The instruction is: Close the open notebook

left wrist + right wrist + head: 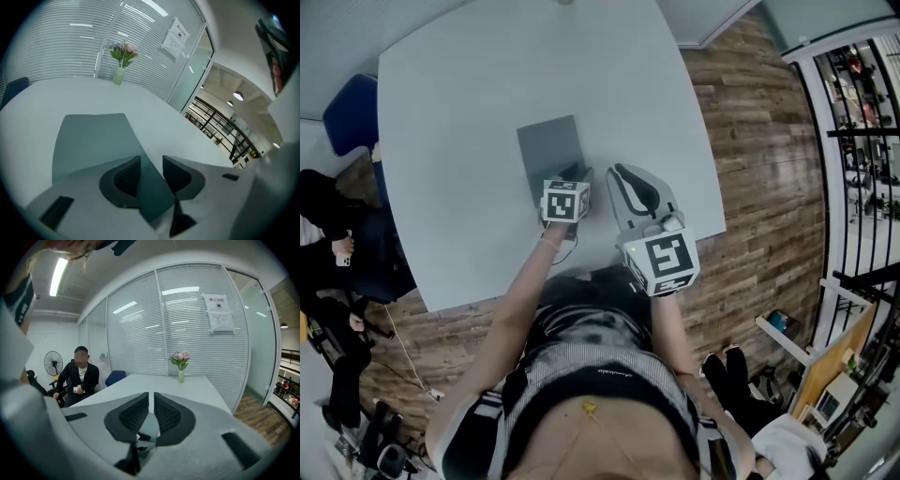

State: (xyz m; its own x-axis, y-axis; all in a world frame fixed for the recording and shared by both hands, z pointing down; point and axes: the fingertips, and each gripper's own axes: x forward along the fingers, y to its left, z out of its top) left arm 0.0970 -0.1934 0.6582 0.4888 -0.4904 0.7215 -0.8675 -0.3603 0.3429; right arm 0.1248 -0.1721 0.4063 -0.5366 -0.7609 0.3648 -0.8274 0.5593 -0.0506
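The notebook lies on the white table with its plain grey cover up, and it looks closed. My left gripper is at its near right corner. In the left gripper view the jaws of the left gripper stand apart, and the cover's corner runs between them with no pad pressing on it. The rest of the notebook stretches away flat. My right gripper hovers just right of the left one, above the table's near edge. In its own view the right gripper is shut with nothing between the jaws.
A vase of flowers stands at the table's far end, also in the right gripper view. A seated person and a blue chair are to the left of the table. A glass wall with blinds is behind, and wooden floor is on the right.
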